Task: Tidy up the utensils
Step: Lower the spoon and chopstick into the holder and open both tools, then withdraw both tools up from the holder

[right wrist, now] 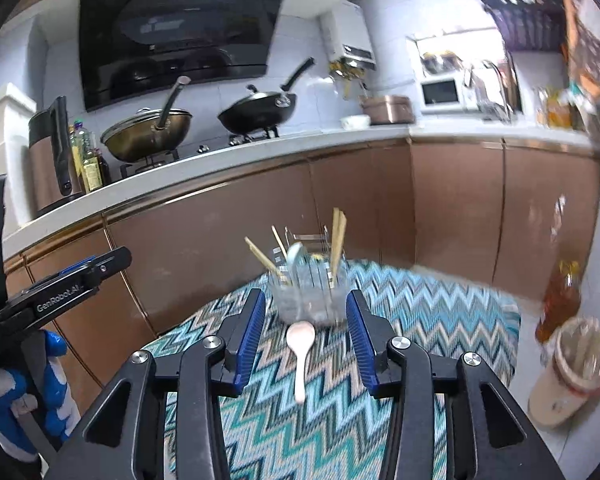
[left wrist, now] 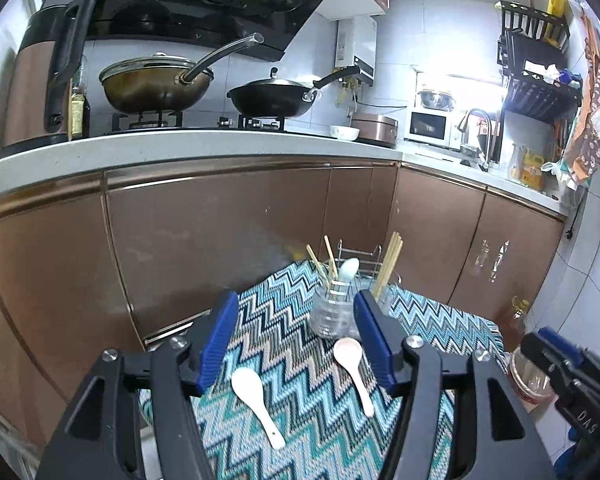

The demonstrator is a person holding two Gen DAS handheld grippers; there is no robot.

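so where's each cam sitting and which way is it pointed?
Left wrist: on the left tongs, facing the stove counter over the zigzag cloth; white spoon and pink spoon lie ahead; right tongs at far right.
Right wrist: on the right tongs, centred on the pink spoon; left tongs at left.
Shared: holder, pink spoon, pans.

"GenRobot.AI" printed in white on black body of left gripper (right wrist: 66, 276), scene left. "DAS" on black body of right gripper (left wrist: 568, 376), near right.
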